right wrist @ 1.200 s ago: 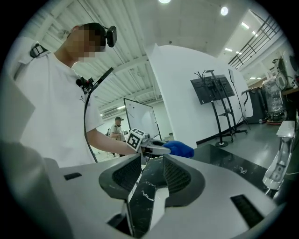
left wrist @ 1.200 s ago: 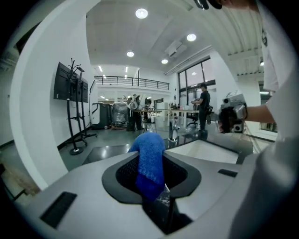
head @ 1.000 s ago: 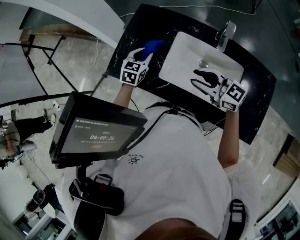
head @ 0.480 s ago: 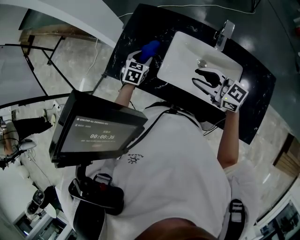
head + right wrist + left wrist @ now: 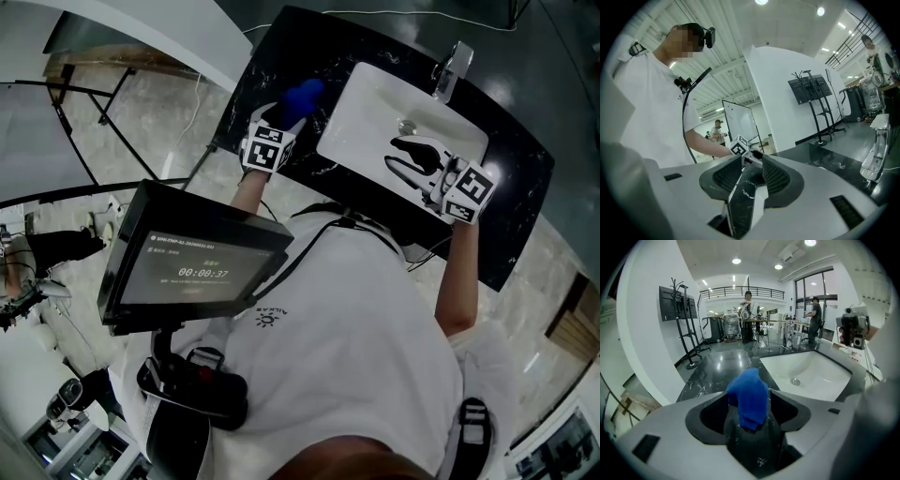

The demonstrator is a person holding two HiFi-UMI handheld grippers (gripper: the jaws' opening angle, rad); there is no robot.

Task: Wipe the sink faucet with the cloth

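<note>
Head view: the cloth [image 5: 305,94] sits on the black surface [image 5: 272,56] just left of the sink [image 5: 361,103], between the left gripper's [image 5: 286,117] jaws, which have just been opening and stand released around it. The right gripper [image 5: 392,155] hovers over the basin beside the drain [image 5: 407,126], jaws apart and empty; the faucet [image 5: 450,66] stands at the far rim.

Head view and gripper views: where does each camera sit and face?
Head view: on the person's head, facing steeply down at sink, left gripper, right gripper, white shirt.
Left gripper view: on that gripper, facing the sink; its jaws, just opened wider, flank the cloth.
Right gripper view: on that gripper, facing the person's torso.
Head and left views share cloth and sink.
</note>
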